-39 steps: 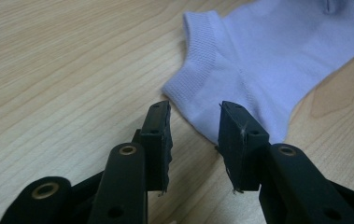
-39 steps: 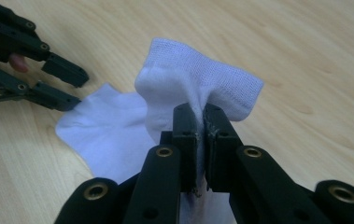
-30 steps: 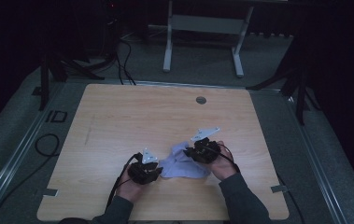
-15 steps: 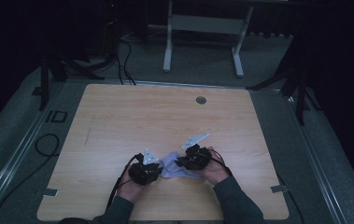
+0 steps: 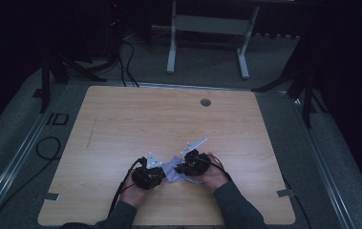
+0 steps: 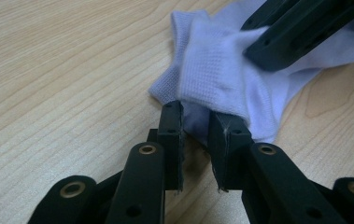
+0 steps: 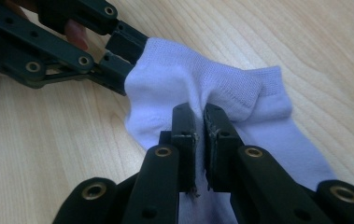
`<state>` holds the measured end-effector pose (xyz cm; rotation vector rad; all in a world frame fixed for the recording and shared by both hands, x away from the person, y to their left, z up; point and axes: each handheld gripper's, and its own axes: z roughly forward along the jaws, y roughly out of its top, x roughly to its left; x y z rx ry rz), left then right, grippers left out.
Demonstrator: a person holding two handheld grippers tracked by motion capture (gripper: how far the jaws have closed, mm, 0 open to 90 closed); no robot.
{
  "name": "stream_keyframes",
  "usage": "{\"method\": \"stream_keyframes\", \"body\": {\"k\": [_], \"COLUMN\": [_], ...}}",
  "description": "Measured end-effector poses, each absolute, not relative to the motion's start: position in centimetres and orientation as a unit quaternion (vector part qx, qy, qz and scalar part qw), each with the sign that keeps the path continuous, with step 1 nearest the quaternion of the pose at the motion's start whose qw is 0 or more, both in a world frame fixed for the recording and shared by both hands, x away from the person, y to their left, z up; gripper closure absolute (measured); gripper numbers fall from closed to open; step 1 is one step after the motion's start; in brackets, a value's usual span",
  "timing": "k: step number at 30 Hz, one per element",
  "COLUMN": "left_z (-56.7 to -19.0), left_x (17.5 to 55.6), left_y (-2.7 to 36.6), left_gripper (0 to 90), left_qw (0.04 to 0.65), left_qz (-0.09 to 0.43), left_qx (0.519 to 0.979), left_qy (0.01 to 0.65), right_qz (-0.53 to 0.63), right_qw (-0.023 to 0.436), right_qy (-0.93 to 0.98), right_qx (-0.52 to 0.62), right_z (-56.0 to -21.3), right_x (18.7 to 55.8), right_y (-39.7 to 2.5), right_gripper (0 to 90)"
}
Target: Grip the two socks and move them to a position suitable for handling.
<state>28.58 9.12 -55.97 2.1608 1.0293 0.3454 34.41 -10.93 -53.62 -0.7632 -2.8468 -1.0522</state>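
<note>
A white ankle sock [image 5: 173, 172] lies bunched on the wooden table [image 5: 169, 119] near its front edge, between the person's two hands. My left gripper [image 6: 195, 133] is shut on a fold at the sock's [image 6: 216, 79] edge, low on the tabletop. My right gripper [image 7: 200, 123] is shut on a ridge of fabric in the middle of the sock [image 7: 165, 88]. The two grippers face each other closely: left gripper [image 5: 162, 172], right gripper [image 5: 179, 169]. The right gripper's fingers [image 6: 286, 32] press on the sock from above in the left gripper view.
A round grommet hole [image 5: 206, 102] sits at the table's far side. Bare wood stretches left, right and beyond the hands. A white desk frame [image 5: 207, 24] stands on the floor behind, and a cable [image 5: 49, 145] loops left of the table.
The right hand and its gripper have moved left toward the left gripper, bunching the sock into a smaller heap. The left gripper has stayed about where it was.
</note>
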Motion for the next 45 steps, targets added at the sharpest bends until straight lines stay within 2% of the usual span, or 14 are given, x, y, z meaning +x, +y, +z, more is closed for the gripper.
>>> {"method": "stream_keyframes", "body": {"k": [10, 16, 22, 30, 36, 41, 45], "left_z": [-55.7, -54.7, -54.0, -55.1, -55.7, -55.7, -55.8], "left_x": [28.5, 28.2, 27.5, 27.7, 28.2, 28.3, 28.3], "left_y": [9.4, 10.1, 9.4, 7.9, 7.8, 7.9, 8.0], "left_gripper": [72.8, 73.6, 75.4, 76.2, 76.6, 77.8, 78.0], "left_qw": [0.346, 0.364, 0.376, 0.355, 0.344, 0.348, 0.349], "left_qz": [0.13, 0.136, 0.136, 0.133, 0.133, 0.127, 0.125], "left_qx": [0.84, 0.826, 0.828, 0.85, 0.851, 0.849, 0.848], "left_qy": [0.398, 0.408, 0.392, 0.367, 0.373, 0.376, 0.379], "right_qz": [-0.326, -0.328, -0.325, -0.326, -0.326, -0.327, -0.353], "right_qw": [0.01, 0.021, 0.019, 0.013, 0.008, 0.006, -0.014], "right_qy": [-0.91, -0.906, -0.905, -0.905, -0.905, -0.907, -0.893], "right_qx": [-0.255, -0.268, -0.273, -0.274, -0.272, -0.265, -0.277], "right_z": [-54.7, -54.8, -54.8, -54.8, -54.8, -54.3, -52.2], "right_x": [34.5, 34.7, 34.7, 34.5, 34.4, 34.2, 34.3], "right_y": [-10.5, -10.6, -10.5, -10.5, -10.4, -10.6, -12.1], "right_gripper": [83.1, 83.9, 84.4, 84.6, 84.3, 75.3, 71.2]}}
